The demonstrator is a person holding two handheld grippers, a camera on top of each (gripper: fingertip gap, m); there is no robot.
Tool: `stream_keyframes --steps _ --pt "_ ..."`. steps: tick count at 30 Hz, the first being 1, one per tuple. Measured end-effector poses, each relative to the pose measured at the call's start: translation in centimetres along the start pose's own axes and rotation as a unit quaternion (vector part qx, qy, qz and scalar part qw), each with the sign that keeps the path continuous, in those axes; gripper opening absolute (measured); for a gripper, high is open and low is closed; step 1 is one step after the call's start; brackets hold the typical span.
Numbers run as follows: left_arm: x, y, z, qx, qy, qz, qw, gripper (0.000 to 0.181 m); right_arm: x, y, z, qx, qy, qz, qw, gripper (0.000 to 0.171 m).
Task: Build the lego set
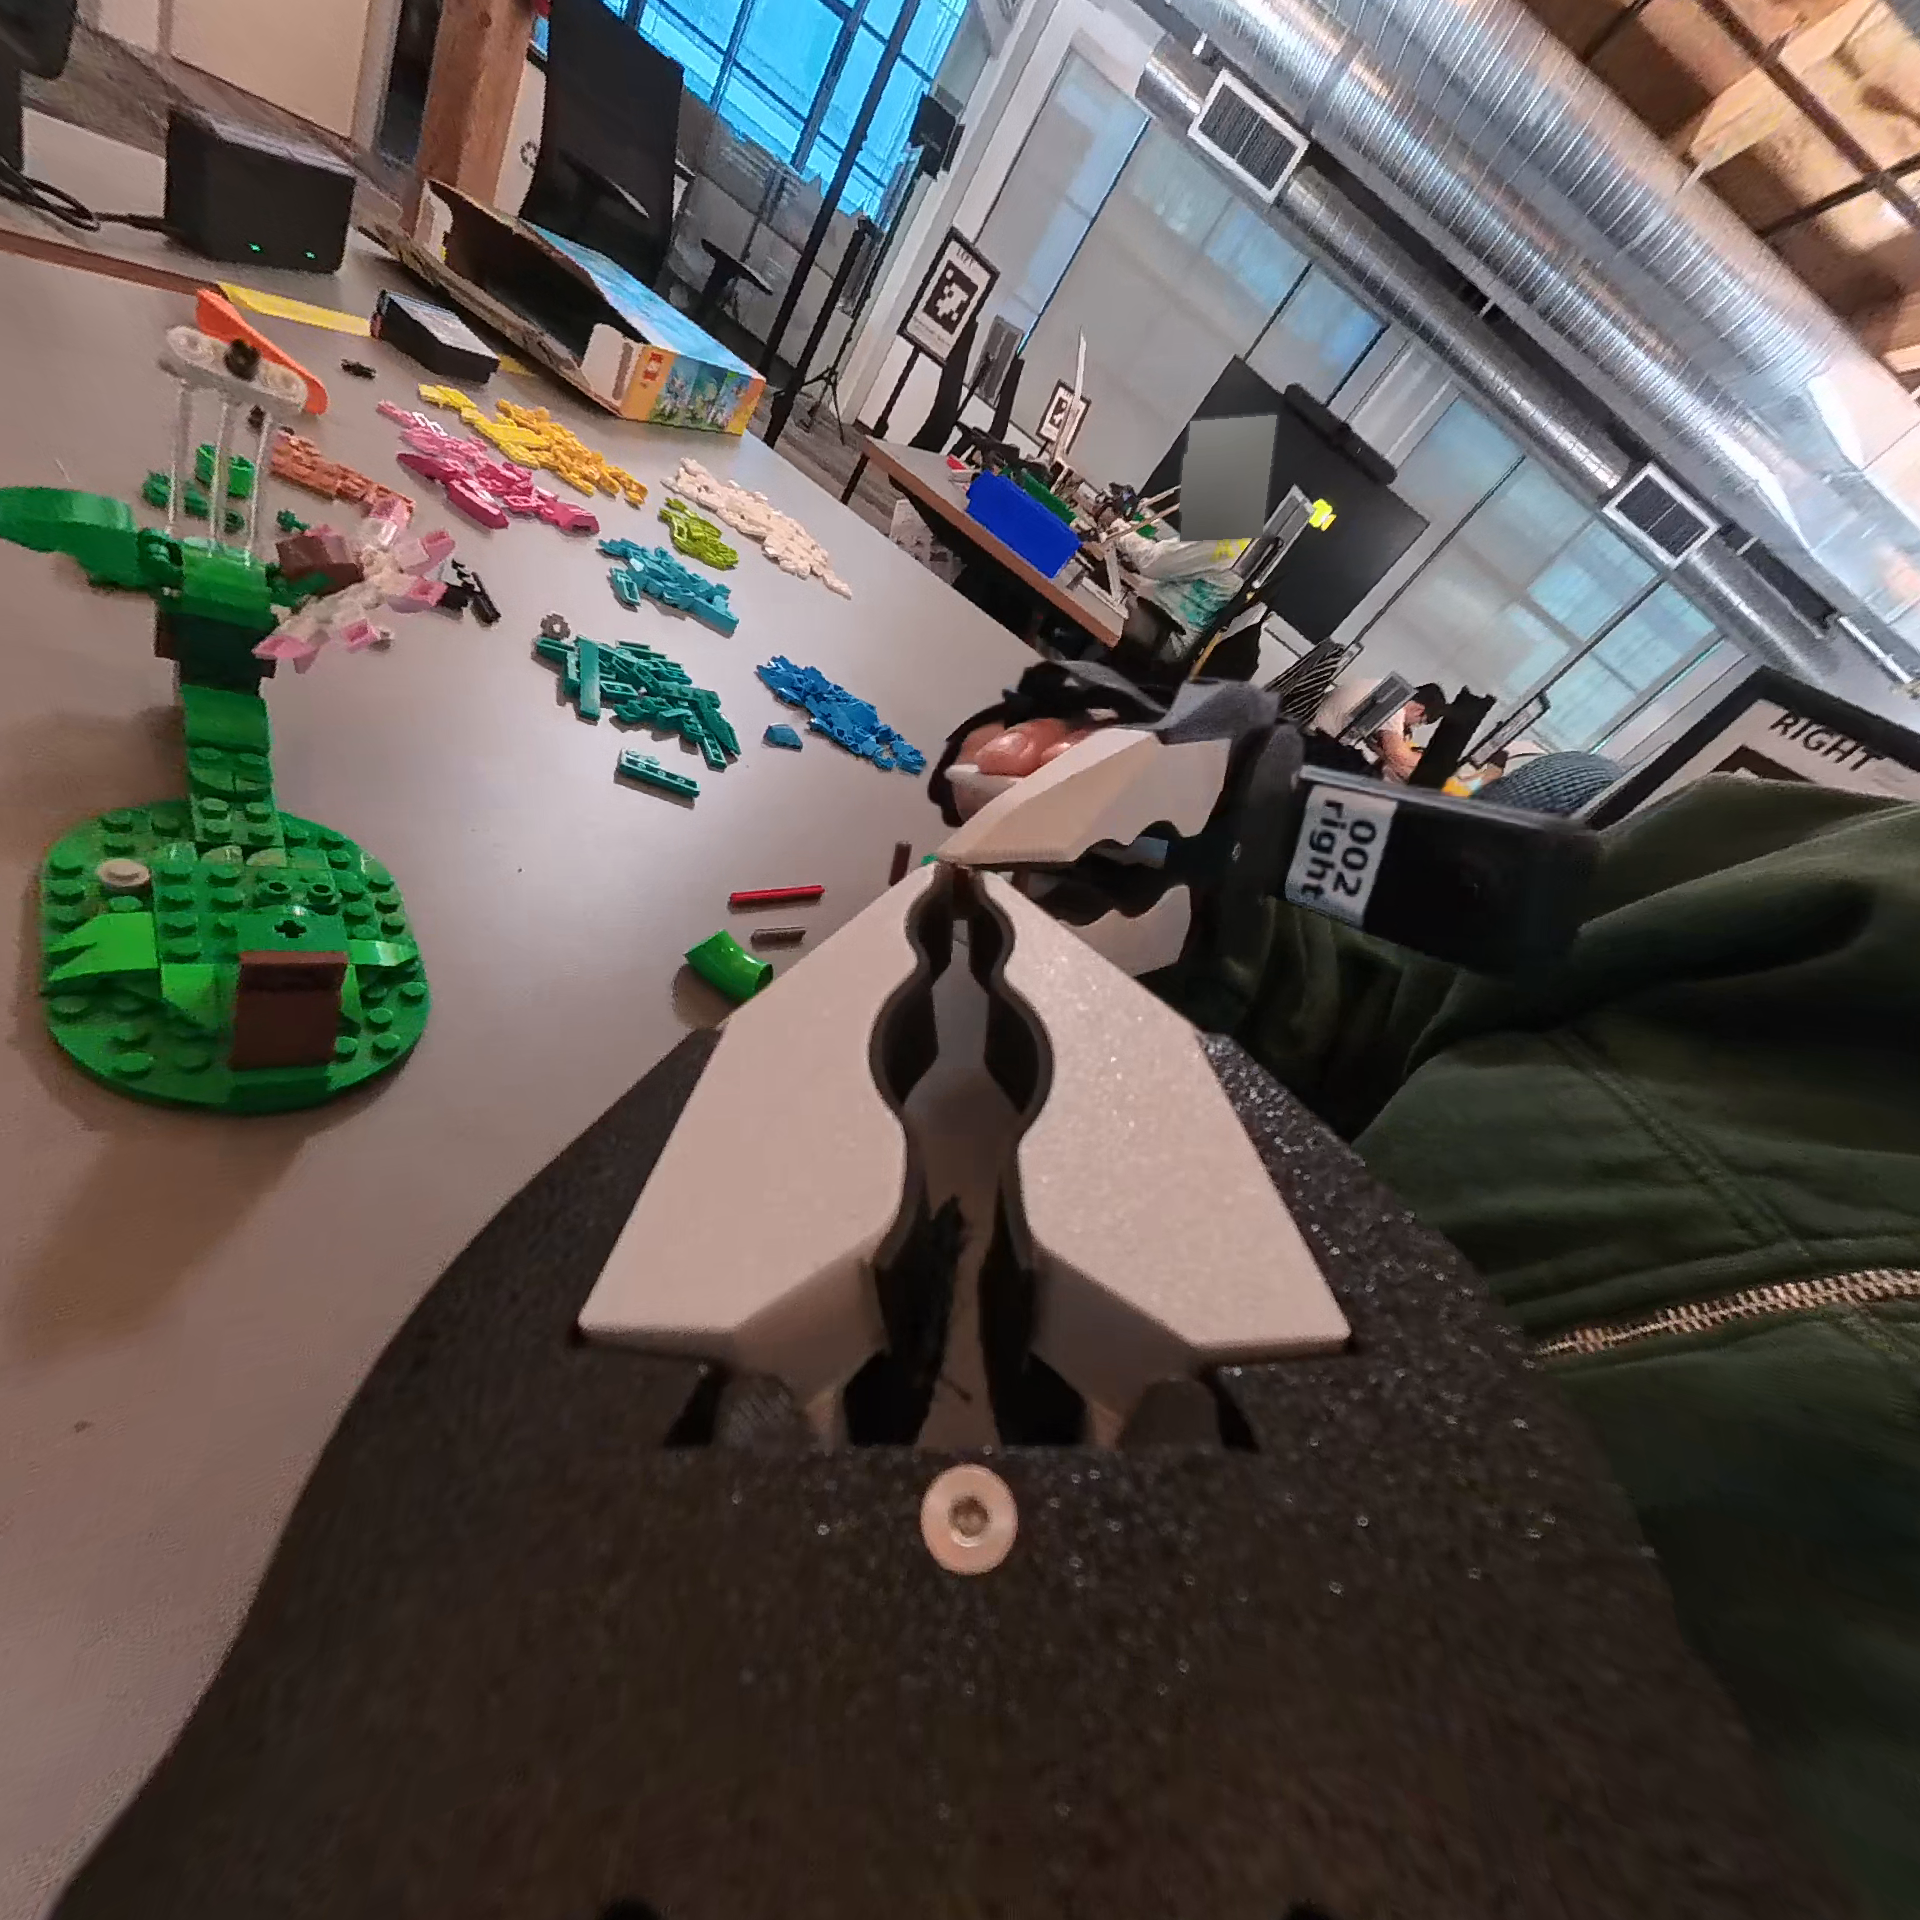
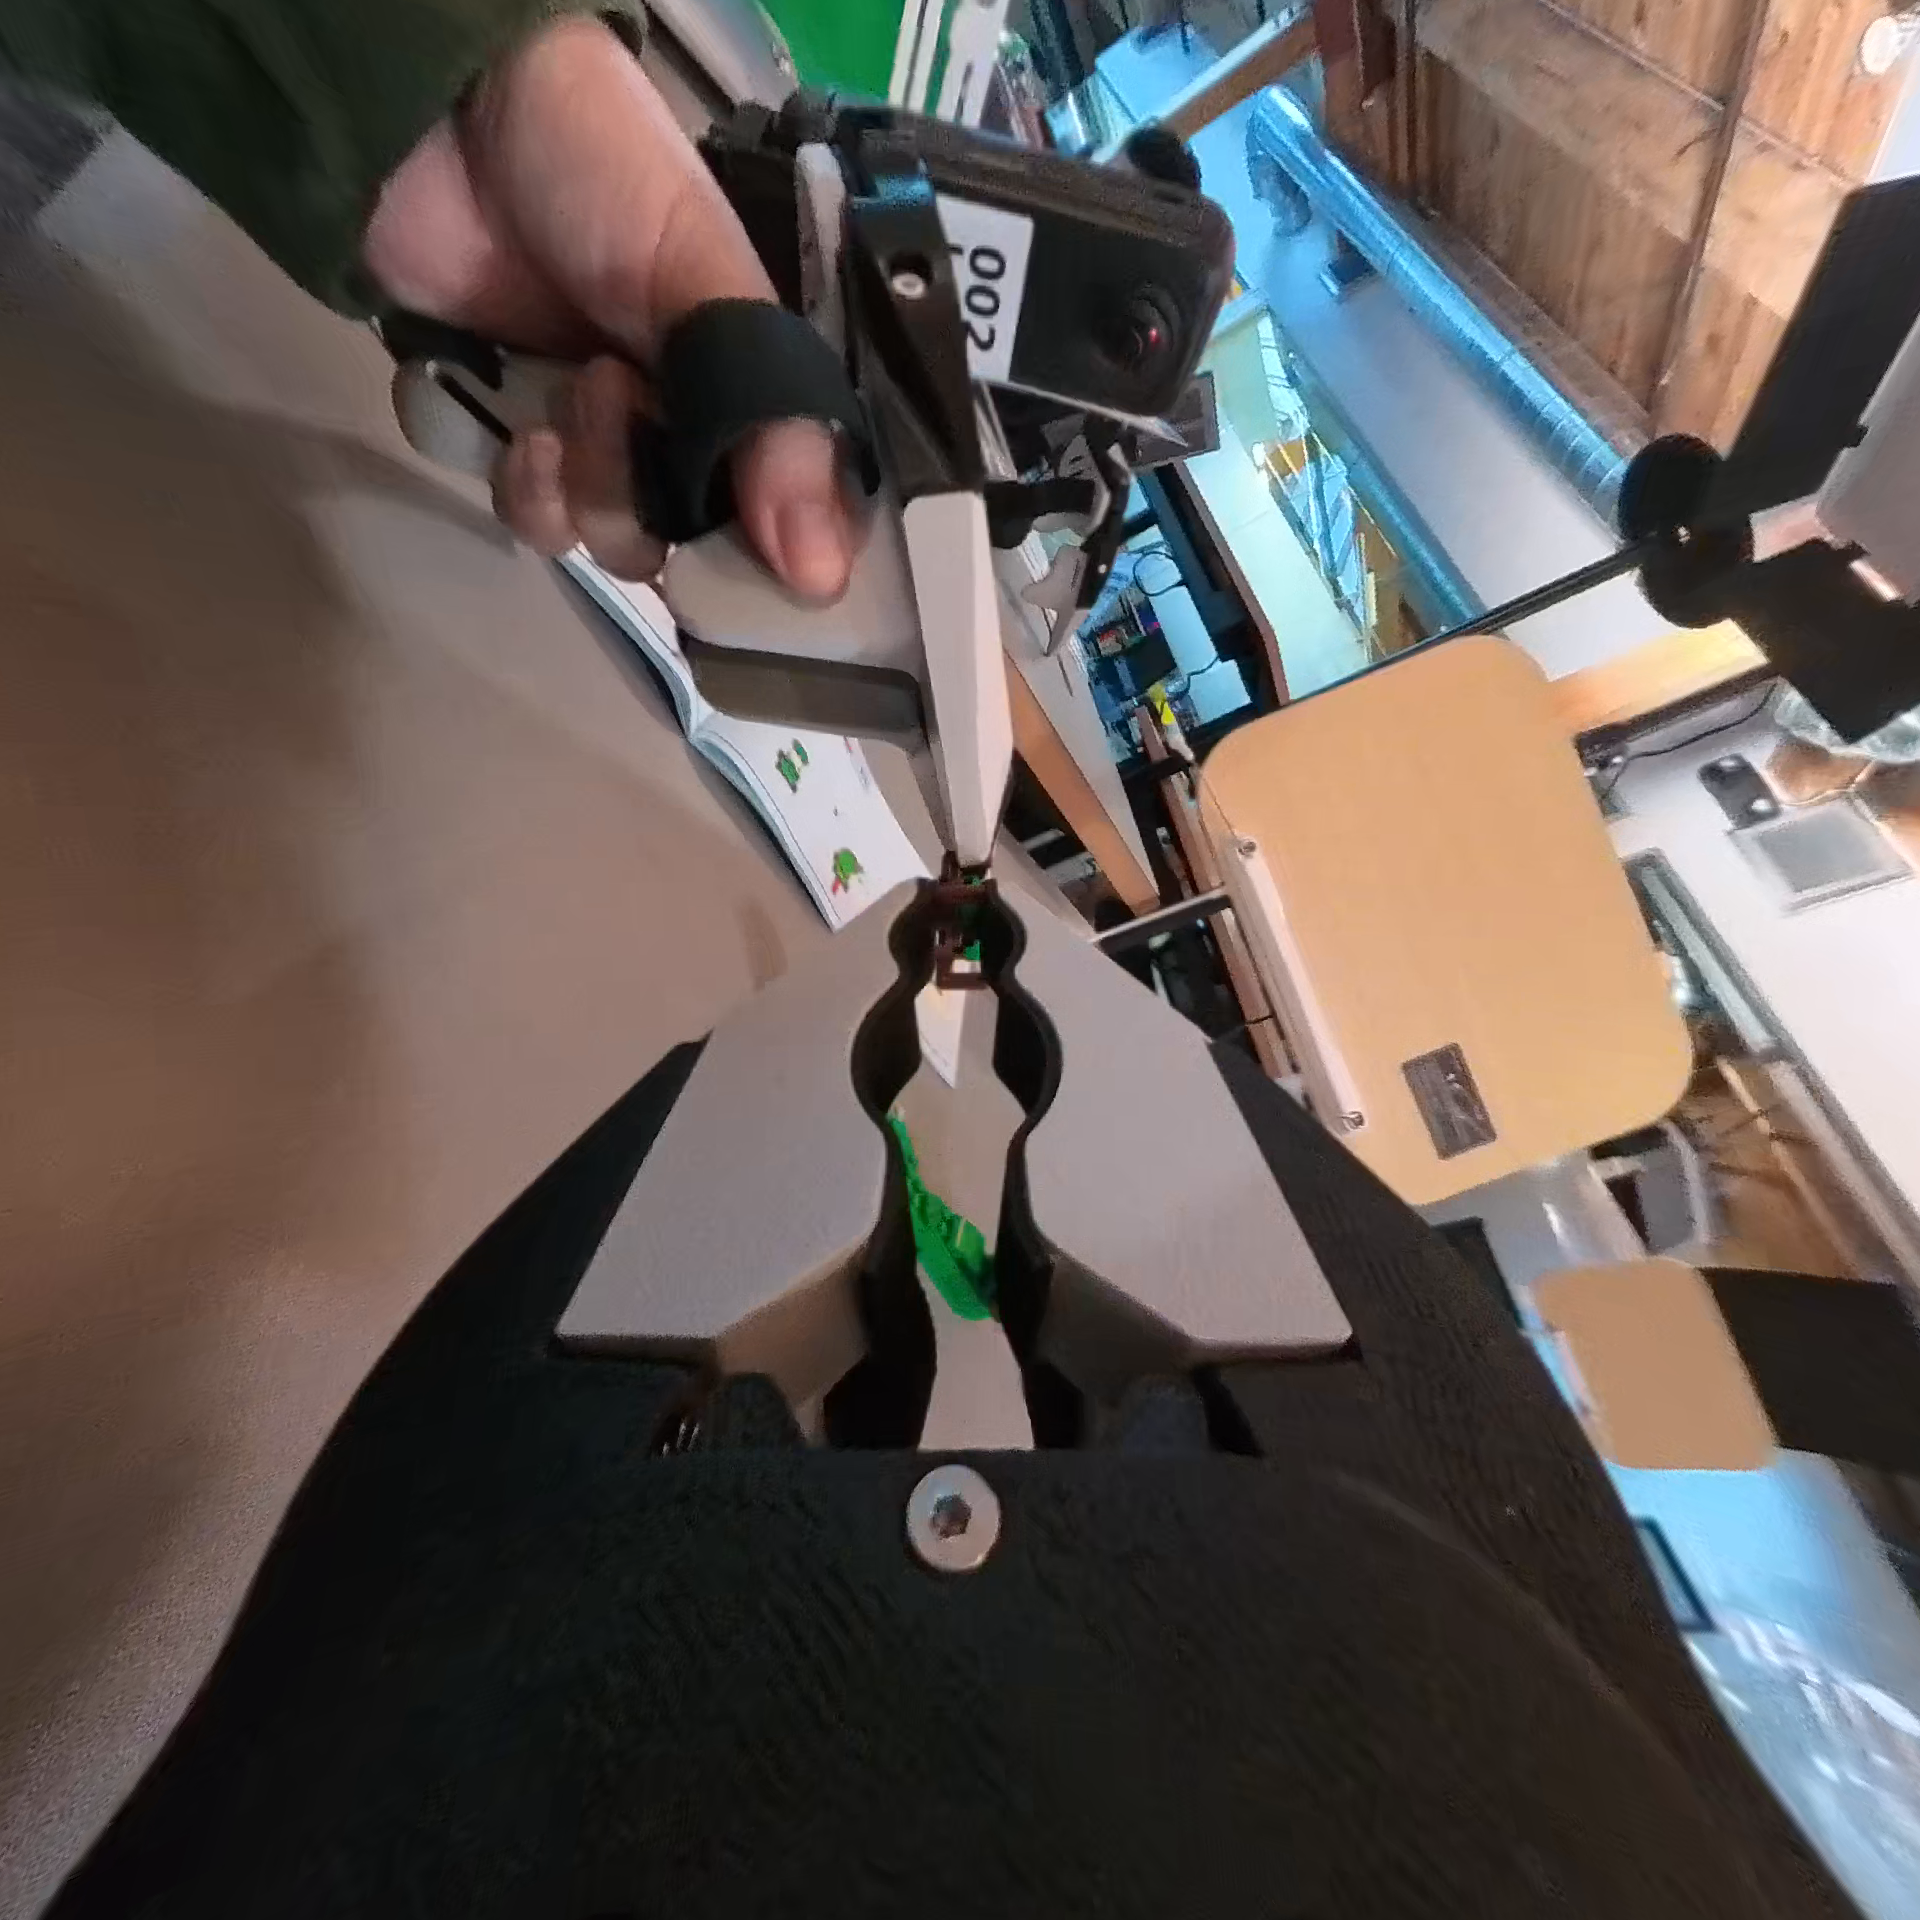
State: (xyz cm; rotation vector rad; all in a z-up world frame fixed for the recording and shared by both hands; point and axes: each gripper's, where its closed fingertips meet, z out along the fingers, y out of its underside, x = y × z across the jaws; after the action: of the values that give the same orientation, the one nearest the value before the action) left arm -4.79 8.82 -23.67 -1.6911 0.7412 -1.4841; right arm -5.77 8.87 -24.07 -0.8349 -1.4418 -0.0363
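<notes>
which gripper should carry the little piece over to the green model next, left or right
Probably left. The green model stands on the left gripper's side of the table, while the right gripper reaches in from the far side. Who grips the brown piece is unclear.

An open-plan lab or workshop in a converted industrial loft is shown: exposed silver ducting (image 1: pixel 1475 197) and vent grilles (image 1: pixel 1247 130) are hung beneath a timber ceiling, and tall glazed partitions are seen behind. Fiducial marker boards (image 1: pixel 951 296) are stood on tripods, a dark wall screen (image 1: pixel 1340 551) is mounted, and further work tables (image 1: pixel 997 520) are cluttered with bins and gear. A wooden chair (image 2: pixel 1434 914) is drawn up beside the grey table (image 1: pixel 416 1195)
</notes>
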Motion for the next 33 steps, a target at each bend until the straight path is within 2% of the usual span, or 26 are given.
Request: stream_keyframes --steps 1,4,6,10,13,24,33 --pt "0.0 0.0 0.0 0.001 0.000 -0.004 1.000 0.000 0.0 0.1 0.0 -0.006 0.002 -0.013 1.000 0.006" --pt "-0.2 0.1 0.1 0.003 -0.001 -0.015 1.000 0.000 -0.1 0.3 0.0 -0.029 0.013 -0.067 0.997 0.005" --pt "-0.4 0.3 0.1 0.002 -0.001 -0.024 1.000 0.000 -0.3 0.4 0.1 -0.035 0.005 -0.066 0.997 0.005" --pt "0.0 -0.1 0.1 0.010 0.001 0.009 1.000 0.000 0.1 0.1 -0.1 0.008 -0.034 0.085 0.996 0.006" --pt "-0.2 -0.1 0.4 -0.009 -0.037 0.065 0.997 0.000 0.0 0.3 -0.1 0.013 -0.048 0.115 0.992 0.007" --pt "-1.0 1.1 0.2 -0.059 -0.066 0.051 0.995 0.000 -1.0 0.5 0.2 -0.008 -0.059 0.080 0.995 0.006" --pt "-0.1 0.5 0.3 -0.026 -0.015 0.012 0.999 0.000 -0.4 -0.4 -0.2 0.021 -0.031 0.026 0.999 0.007"
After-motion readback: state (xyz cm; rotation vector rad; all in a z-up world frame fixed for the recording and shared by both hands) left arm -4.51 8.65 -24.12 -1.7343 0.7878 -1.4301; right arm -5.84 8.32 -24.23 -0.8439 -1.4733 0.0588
